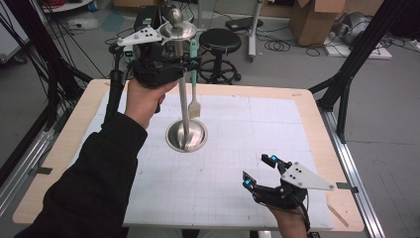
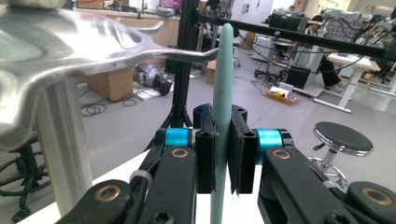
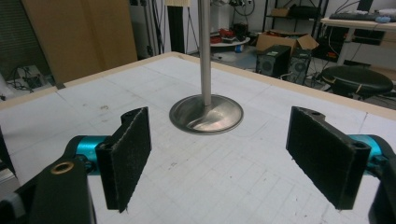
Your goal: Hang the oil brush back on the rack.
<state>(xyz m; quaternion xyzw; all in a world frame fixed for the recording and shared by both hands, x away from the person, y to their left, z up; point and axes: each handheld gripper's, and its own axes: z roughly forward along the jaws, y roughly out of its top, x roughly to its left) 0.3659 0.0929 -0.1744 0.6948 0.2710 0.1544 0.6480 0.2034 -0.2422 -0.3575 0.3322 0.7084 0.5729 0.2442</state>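
1. We hold the mint-handled spatula point(image 1: 194, 89) raised beside the hook arms at the top of the steel stand point(image 1: 184, 99); by our reading, hanging it is left.
2. Our left gripper point(image 2: 222, 154) clamps the handle tight.
3. Our right gripper point(image 3: 233, 158) rests wide open, empty, near the table point(image 1: 307, 114) edge.

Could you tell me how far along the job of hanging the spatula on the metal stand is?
Picked up: the left hand-held gripper is shut on the mint-green spatula, lifted beside the stand's top arms. Hooking it on remains; it looks not yet hung. The right hand-held gripper waits open above the table.
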